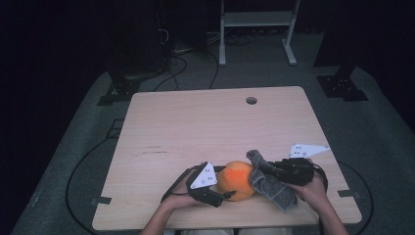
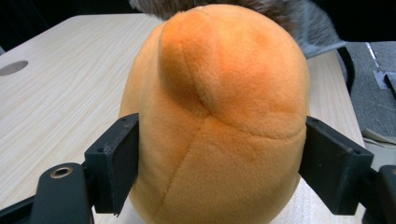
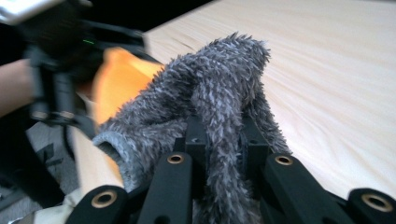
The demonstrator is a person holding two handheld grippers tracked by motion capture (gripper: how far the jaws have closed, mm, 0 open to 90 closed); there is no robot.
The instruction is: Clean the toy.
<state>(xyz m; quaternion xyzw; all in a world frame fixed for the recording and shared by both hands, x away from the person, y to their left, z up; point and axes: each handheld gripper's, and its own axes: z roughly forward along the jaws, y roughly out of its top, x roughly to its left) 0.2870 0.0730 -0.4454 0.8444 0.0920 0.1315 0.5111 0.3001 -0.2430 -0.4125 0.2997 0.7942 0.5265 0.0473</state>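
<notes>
Orange plush (image 1: pixel 236 180) clamped in my left gripper (image 1: pixel 226 182); grey fuzzy cloth (image 1: pixel 269 185) pinched tight in right gripper (image 1: pixel 262 167), touching plush's right side.

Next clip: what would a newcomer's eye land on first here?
The bright orange plush toy near the table's front edge stands out first, clamped between the jaws of the left gripper. Right beside it, the right gripper is shut on a fuzzy grey cloth that drapes against the toy's side.
</notes>
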